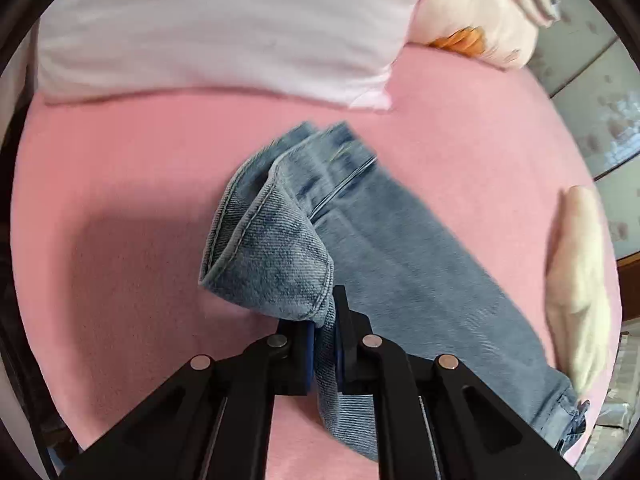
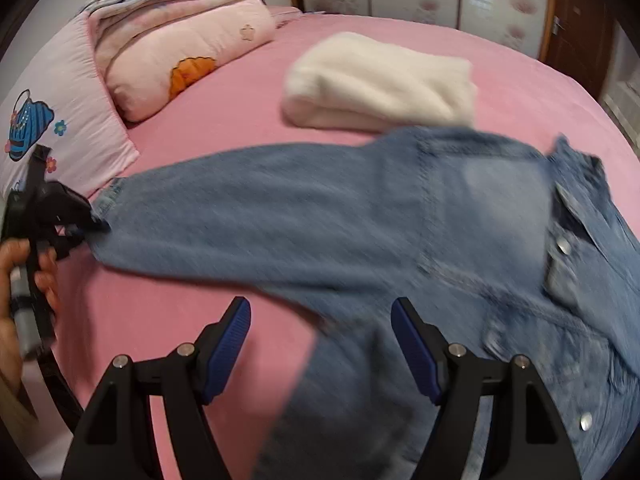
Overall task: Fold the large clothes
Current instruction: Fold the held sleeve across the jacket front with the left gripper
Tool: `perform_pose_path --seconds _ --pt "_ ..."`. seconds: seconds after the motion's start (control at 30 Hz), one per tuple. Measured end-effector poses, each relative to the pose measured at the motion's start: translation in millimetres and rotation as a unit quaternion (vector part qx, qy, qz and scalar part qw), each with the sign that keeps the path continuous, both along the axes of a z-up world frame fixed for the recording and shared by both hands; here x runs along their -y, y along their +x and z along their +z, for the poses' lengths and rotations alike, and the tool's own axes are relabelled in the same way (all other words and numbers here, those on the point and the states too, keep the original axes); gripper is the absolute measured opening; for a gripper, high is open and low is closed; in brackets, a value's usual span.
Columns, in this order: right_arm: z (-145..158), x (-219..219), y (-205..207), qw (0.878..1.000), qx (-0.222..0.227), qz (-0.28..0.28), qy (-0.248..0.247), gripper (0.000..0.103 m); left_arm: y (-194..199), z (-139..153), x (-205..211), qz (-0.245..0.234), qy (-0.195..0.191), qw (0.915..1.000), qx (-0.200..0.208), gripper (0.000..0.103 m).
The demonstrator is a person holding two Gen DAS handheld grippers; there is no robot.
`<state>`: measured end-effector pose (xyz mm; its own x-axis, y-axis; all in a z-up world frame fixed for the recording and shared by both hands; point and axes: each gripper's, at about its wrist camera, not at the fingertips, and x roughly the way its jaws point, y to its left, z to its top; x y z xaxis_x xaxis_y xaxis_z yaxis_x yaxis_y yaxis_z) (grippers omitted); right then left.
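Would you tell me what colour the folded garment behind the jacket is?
Cream-white garment; clearest in the right wrist view.

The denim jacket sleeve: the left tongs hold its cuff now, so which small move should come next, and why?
Probably carry the cuff across toward the denim jacket body, folding the sleeve inward. The left tongs are shut on the cuff, the sleeve lies stretched out on the pink bed sheet, and the right tongs hang open above the jacket, free to steady it.
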<state>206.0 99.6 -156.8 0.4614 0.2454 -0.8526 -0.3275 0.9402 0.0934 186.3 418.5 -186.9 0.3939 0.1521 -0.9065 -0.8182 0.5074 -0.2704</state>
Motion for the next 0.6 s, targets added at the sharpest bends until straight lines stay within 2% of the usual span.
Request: perform_pose_path --seconds 0.1,0.17,0.23,0.3,0.37,0.47,0.53,0.6 --pt "1.3 30.0 -12.4 1.0 -0.002 -0.017 0.001 0.073 4.2 30.7 23.1 -0.037 0.066 0.9967 0.028 0.005" --pt "5.0 54.7 -21.4 0.999 0.001 -0.033 -0.001 0.073 14.0 57.0 52.7 -0.083 0.127 0.9872 0.048 0.005" --pt "10.7 83.4 -29.2 0.999 0.008 -0.051 -0.003 0.073 17.2 80.3 87.5 -0.125 0.157 0.9772 0.069 0.005" --pt "16.5 109.7 -34.4 0.997 0.012 -0.071 -0.002 0.073 26.9 103.7 138.1 -0.179 0.155 0.9663 0.101 0.005" --pt "21.5 135.9 -39.2 0.995 0.013 -0.094 0.008 0.073 32.2 123.1 187.4 -0.235 0.152 0.9519 0.125 0.005" --pt "29.8 175.5 -45.8 0.99 0.017 -0.134 0.03 0.073 45.1 145.5 276.8 -0.322 0.153 0.92 0.163 0.005" --pt "33.2 195.6 -50.1 0.987 0.023 -0.156 0.039 0.073 52.5 145.1 338.8 -0.377 0.137 0.8996 0.172 0.005" --pt "33.7 213.2 -53.6 0.984 0.027 -0.172 0.039 0.073 56.8 133.9 385.5 -0.418 0.117 0.8847 0.169 0.005"
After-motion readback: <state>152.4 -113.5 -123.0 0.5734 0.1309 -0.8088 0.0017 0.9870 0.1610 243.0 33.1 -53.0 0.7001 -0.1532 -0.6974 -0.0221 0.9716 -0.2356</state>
